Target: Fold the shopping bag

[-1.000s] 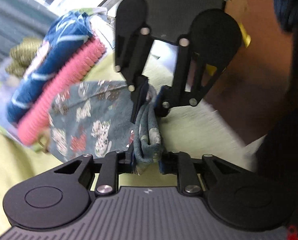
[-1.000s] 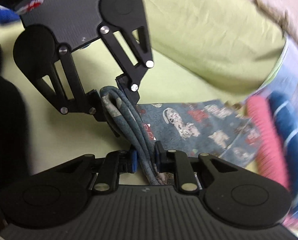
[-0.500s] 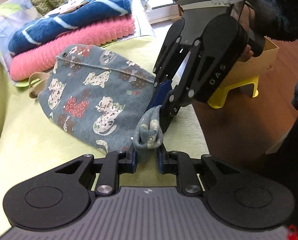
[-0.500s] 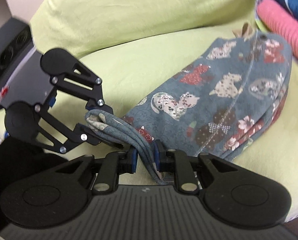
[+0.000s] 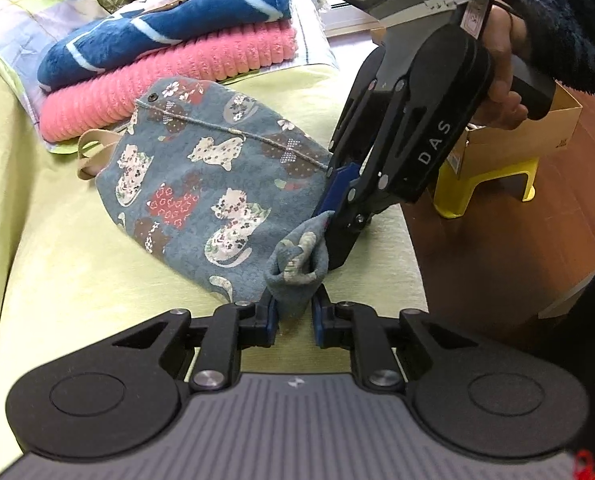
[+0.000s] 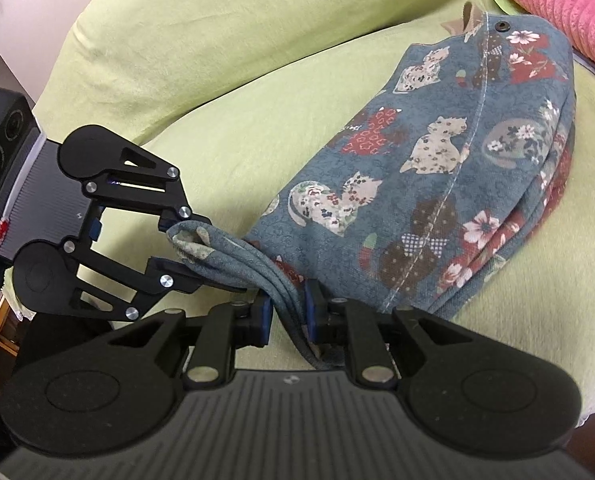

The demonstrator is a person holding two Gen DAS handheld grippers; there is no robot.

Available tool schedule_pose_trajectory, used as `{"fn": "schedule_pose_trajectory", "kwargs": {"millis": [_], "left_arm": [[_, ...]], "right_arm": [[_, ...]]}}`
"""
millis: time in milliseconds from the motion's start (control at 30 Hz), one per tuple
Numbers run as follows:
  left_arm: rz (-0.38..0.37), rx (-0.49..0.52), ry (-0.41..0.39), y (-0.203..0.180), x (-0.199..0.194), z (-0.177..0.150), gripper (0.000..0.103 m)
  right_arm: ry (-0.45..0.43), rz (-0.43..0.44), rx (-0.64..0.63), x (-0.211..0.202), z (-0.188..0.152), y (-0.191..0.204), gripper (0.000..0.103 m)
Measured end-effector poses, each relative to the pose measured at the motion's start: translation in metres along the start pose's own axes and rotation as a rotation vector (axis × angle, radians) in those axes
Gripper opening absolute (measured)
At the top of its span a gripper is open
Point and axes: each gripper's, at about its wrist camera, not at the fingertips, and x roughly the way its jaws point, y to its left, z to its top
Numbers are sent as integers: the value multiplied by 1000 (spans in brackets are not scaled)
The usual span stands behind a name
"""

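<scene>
Both grippers pinch one bunched corner of the cat-print bag [image 5: 201,184], which lies layered on the green couch [image 5: 57,248]; left gripper [image 5: 293,312] and right gripper [image 6: 287,312] clamped close together; keep both pinches tight, all layers aligned.

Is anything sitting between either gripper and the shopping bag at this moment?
Nothing visible. The left gripper and the right gripper are each already shut on the bunched near corner of the shopping bag, side by side. The rest of the bag lies on the green cushion, apart from the pink towel.
</scene>
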Motion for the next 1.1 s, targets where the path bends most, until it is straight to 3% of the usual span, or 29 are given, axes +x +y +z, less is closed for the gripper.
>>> {"fn": "schedule_pose_trajectory", "kwargs": {"millis": [167,333,500,667,833,933,1033,1100], "left_arm": [[20,9,-5,-2,-4,1,24],[22,-3,-5,-4,-6,3,22],[-14,-145,27,10,-1,4,13],[-51,-245,40,21,5,-2,12],[-88,-344,54,33,11,-8,12],[-90,-370,55,36,12,-9,12],[-43,-314,53,32,4,-3,13],[41,-204,41,21,-7,3,13]], "right_arm": [[1,-6,-1,0,1,0,12],[10,-10,-5,3,4,-1,12],[36,-23,-21,6,11,2,12],[17,-15,15,1,10,5,21],[-21,98,253,-3,8,-24,24],[13,135,448,3,10,-47,18],[50,141,568,7,16,-60,13],[71,132,598,9,20,-64,12]]}}
